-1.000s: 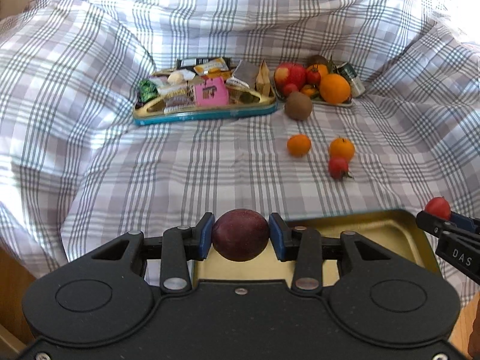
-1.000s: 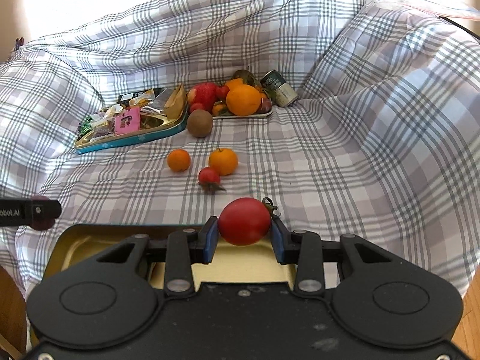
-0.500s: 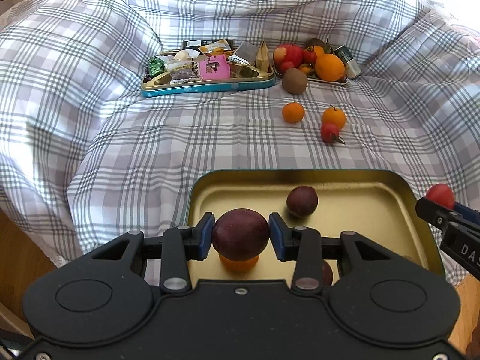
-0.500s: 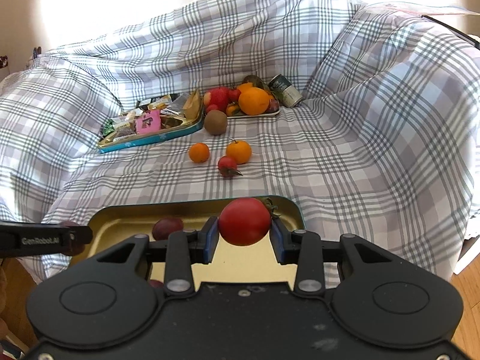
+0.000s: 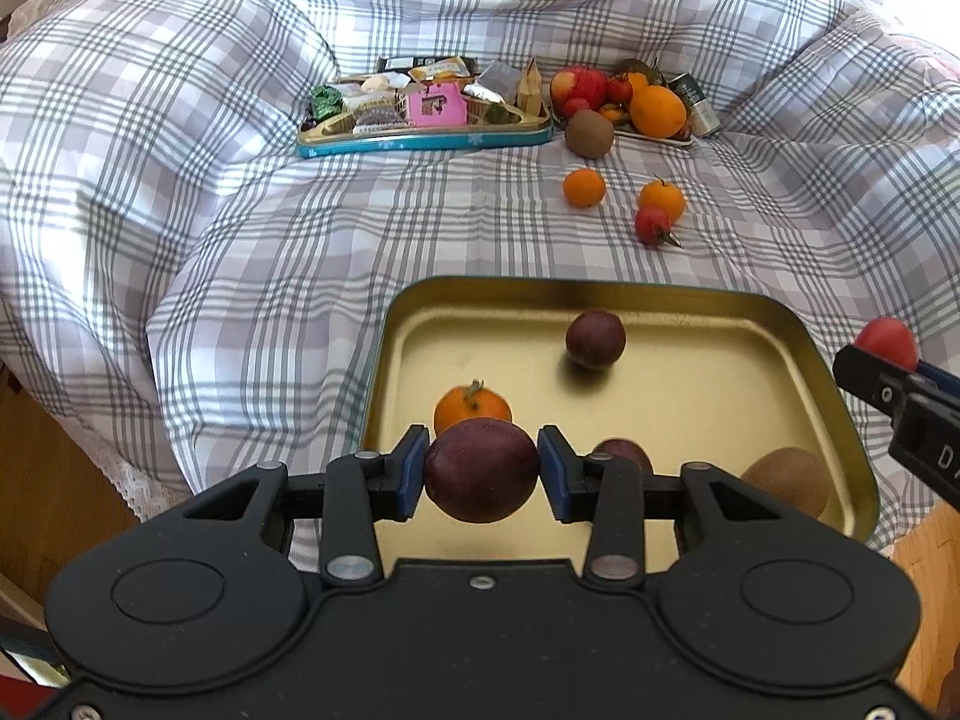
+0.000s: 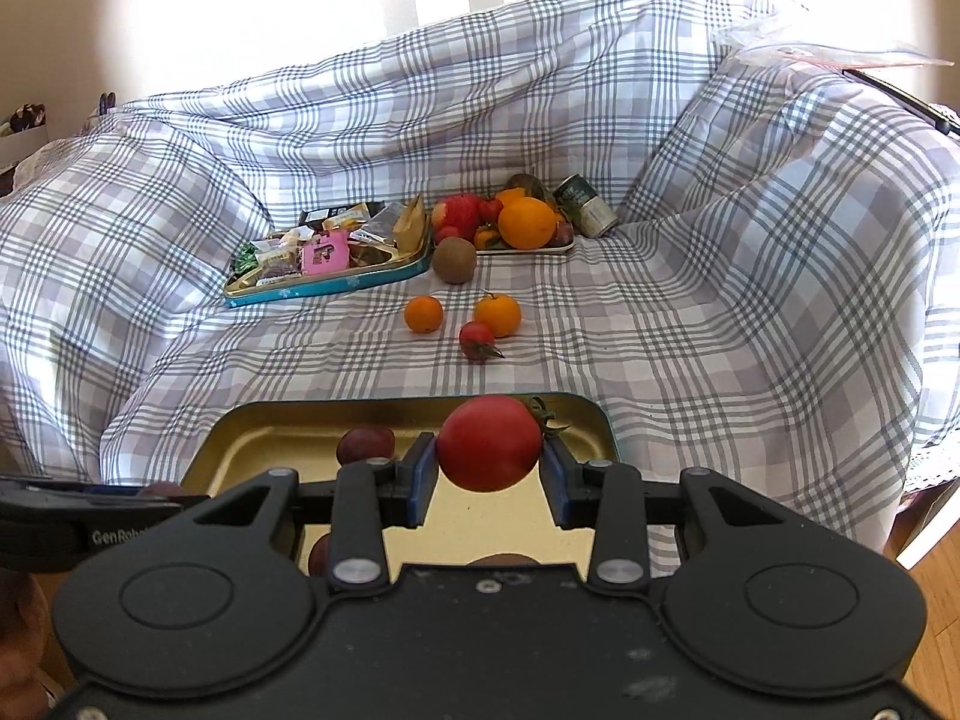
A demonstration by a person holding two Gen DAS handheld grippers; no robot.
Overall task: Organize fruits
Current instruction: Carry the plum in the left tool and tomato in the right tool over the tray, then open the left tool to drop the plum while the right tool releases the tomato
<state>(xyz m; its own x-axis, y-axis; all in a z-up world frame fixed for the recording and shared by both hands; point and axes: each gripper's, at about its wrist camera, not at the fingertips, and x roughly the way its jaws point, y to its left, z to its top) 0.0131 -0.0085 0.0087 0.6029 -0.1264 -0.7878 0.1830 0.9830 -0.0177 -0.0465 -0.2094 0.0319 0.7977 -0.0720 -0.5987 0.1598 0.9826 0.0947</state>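
Observation:
My left gripper [image 5: 480,471] is shut on a dark purple plum [image 5: 480,468], held above the near left part of a gold tin tray [image 5: 690,294]. In the tray lie a tangerine [image 5: 465,405], a second plum [image 5: 595,339], a third plum [image 5: 624,453] and a kiwi [image 5: 792,483]. My right gripper [image 6: 489,468] is shut on a red tomato [image 6: 489,450] over the gold tray [image 6: 252,420]; that tomato [image 5: 887,339] also shows at the right edge of the left wrist view. On the checked cloth beyond lie two tangerines [image 5: 583,188] [image 5: 661,199], a small tomato [image 5: 652,225] and a kiwi [image 5: 589,133].
A blue-rimmed tin of wrapped snacks [image 5: 420,138] stands at the back. Beside it a small tray piled with fruit [image 5: 654,111] and a can [image 5: 699,111] on its side. The checked cloth [image 5: 240,240] rises in folds on both sides. Wooden floor [image 5: 54,480] shows at the left.
Both grippers have drawn back toward the near edge with their fruit still held. The gold tray has come fully into view, and the far fruit and snack tin look smaller.

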